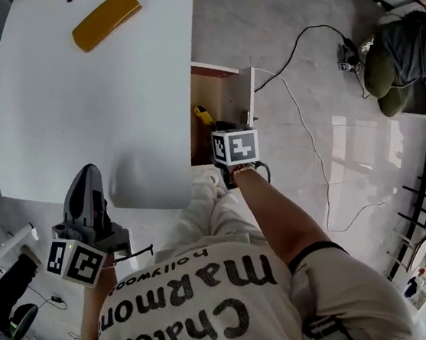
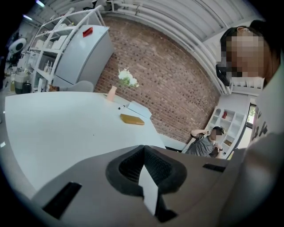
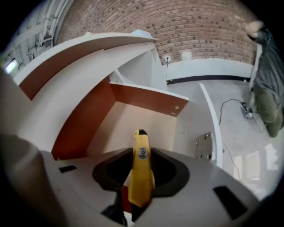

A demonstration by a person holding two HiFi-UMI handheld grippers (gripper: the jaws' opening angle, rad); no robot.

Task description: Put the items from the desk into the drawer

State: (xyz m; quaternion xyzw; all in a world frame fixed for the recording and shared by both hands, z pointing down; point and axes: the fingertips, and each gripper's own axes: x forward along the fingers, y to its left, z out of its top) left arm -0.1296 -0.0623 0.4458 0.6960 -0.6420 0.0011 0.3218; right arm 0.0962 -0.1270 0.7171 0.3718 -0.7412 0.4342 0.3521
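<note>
Head view: white desk (image 1: pixel 89 112), grey floor (image 1: pixel 239 22)

All 3 views are bright and evenly lit, with no hard shadows. In the head view the white desk (image 1: pixel 89 112) is close to washed out, and the glossy floor (image 1: pixel 354 148) carries pale, window-shaped patches of glare. Strip lamps (image 2: pixel 40 3) glow at the top left of the left gripper view. Both gripper views bend strongly: the brick wall (image 2: pixel 168 84) bows into an arc and the corners fall to black. The left gripper (image 2: pixel 144 150) looks soft, too near the lens, while the far desk stays sharp. In the right gripper view the yellow cutter (image 3: pixel 141 173) is slightly blurred, and the drawer (image 3: pixel 146 98) interior is softly lit and warm-toned.
</note>
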